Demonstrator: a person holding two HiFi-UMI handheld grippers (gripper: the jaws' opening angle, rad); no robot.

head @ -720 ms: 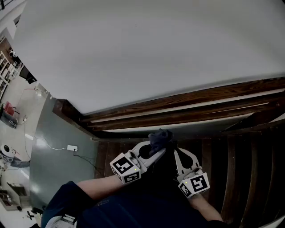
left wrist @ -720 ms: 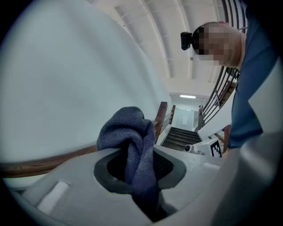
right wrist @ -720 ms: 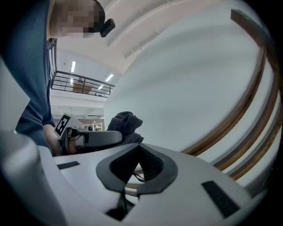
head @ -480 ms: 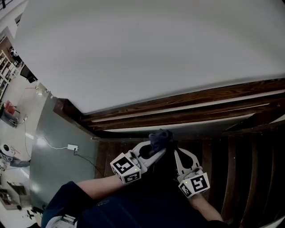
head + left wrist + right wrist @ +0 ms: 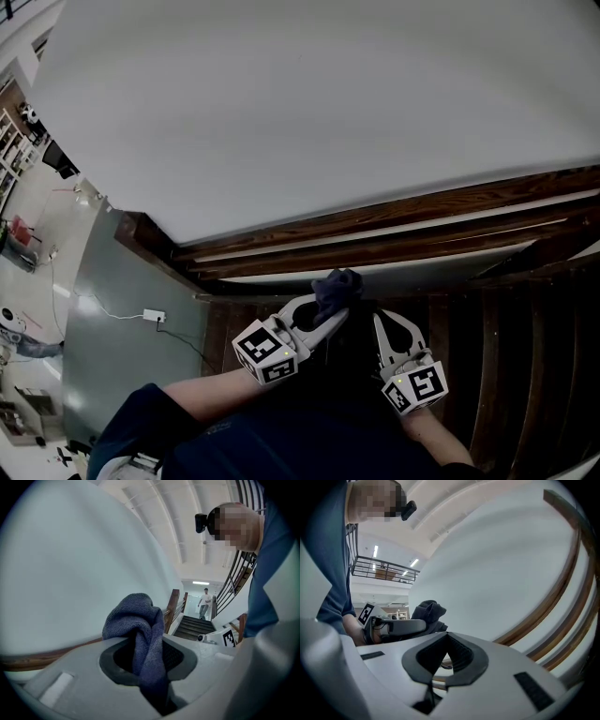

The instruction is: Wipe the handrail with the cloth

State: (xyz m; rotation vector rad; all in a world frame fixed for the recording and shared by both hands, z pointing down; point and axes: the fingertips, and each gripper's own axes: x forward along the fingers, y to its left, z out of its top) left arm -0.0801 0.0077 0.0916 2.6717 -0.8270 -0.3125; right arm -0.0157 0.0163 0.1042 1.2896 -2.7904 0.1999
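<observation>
The dark wooden handrail [image 5: 403, 246] runs along the white wall, rising to the right. A blue cloth [image 5: 336, 289] is bunched in my left gripper [image 5: 330, 307], which is shut on it just below the rail. In the left gripper view the cloth [image 5: 140, 625] sticks up from between the jaws, with the rail [image 5: 42, 657] behind it on the wall. My right gripper [image 5: 382, 321] hangs right beside the left one, jaws shut and holding nothing. The right gripper view shows its tips together [image 5: 447, 637], the cloth [image 5: 426, 611] to its left and the rail [image 5: 562, 588] curving up on the right.
Dark wooden stair treads [image 5: 525, 375] fill the lower right. Far below on the left lies a grey floor with a white power strip [image 5: 153, 315] and cable. A person [image 5: 205, 603] stands on the stairs ahead, beside a metal railing [image 5: 236, 573].
The right gripper has drifted slightly to the right. The left gripper and cloth stay where they were.
</observation>
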